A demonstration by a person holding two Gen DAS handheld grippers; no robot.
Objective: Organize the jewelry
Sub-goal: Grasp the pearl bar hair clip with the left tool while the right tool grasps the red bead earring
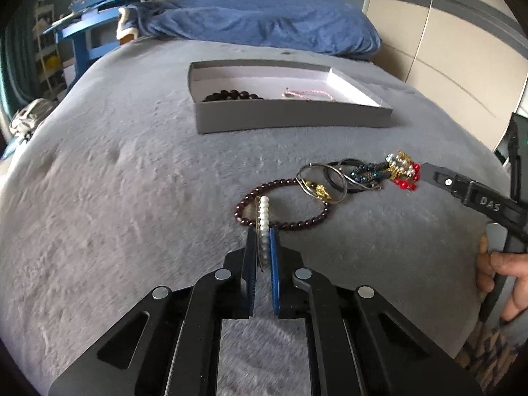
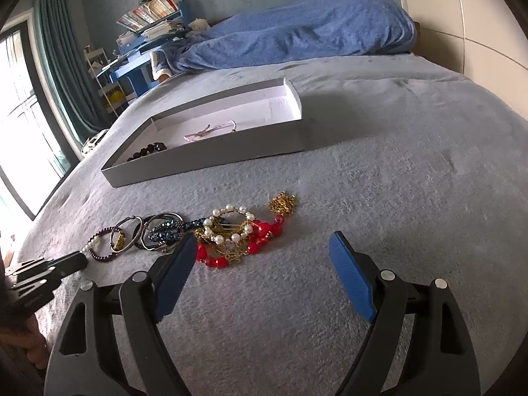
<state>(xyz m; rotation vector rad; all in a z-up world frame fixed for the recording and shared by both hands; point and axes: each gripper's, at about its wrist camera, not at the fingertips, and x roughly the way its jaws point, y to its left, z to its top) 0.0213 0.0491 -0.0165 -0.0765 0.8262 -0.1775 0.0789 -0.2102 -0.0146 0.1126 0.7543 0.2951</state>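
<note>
My left gripper (image 1: pixel 263 235) is shut on a short strand of white pearls (image 1: pixel 264 213), which lies across a dark red bead bracelet (image 1: pixel 293 224) on the grey bedspread. To the right lies a tangle of metal bangles (image 1: pixel 330 178), a blue beaded piece (image 1: pixel 366 168) and red beads (image 1: pixel 406 183). My right gripper (image 2: pixel 264 241) stands open just in front of the red bead necklace (image 2: pixel 260 237) and a pearl-and-gold bracelet (image 2: pixel 231 224), with nothing between its fingers. A shallow grey box (image 1: pixel 290 117) farther back holds a dark bead bracelet (image 1: pixel 231 95) and a pink cord (image 1: pixel 307 93).
A rumpled blue blanket (image 1: pixel 264 19) lies at the head of the bed. A blue desk with books (image 2: pixel 148 33) stands beyond the bed's left side, by a window with a curtain (image 2: pixel 56 49). A hand (image 1: pixel 501 274) holds the right gripper's handle.
</note>
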